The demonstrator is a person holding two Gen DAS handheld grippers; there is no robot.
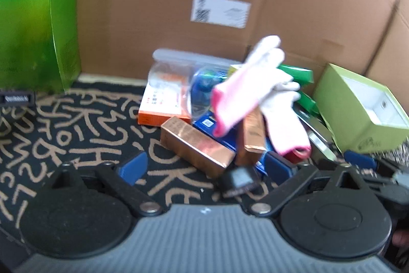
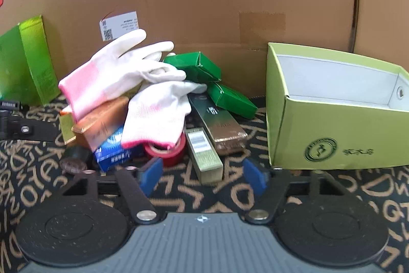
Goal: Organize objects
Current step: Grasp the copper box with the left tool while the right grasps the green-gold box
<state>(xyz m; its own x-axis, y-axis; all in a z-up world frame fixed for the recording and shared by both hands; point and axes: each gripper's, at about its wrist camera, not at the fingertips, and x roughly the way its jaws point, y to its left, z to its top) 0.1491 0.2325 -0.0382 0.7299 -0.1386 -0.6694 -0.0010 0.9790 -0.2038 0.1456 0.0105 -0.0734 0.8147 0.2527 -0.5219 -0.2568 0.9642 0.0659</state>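
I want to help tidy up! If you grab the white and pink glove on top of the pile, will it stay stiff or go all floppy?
Probably floppy: the top glove is soft knit, draped over the boxes. It looks light, and lifting it may tug the second glove under its fingers.

Black carpet point(image 2: 230, 198) with tan letter pattern. Ahead of right claw point(image 2: 203, 177): pale gold box point(image 2: 204, 157), red tape roll point(image 2: 168, 152). Right of it: open lime box point(image 2: 332, 140).

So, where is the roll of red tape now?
In the right wrist view the red tape lies on the patterned mat left of centre, partly under a white glove, between the blue box and a pale narrow box.
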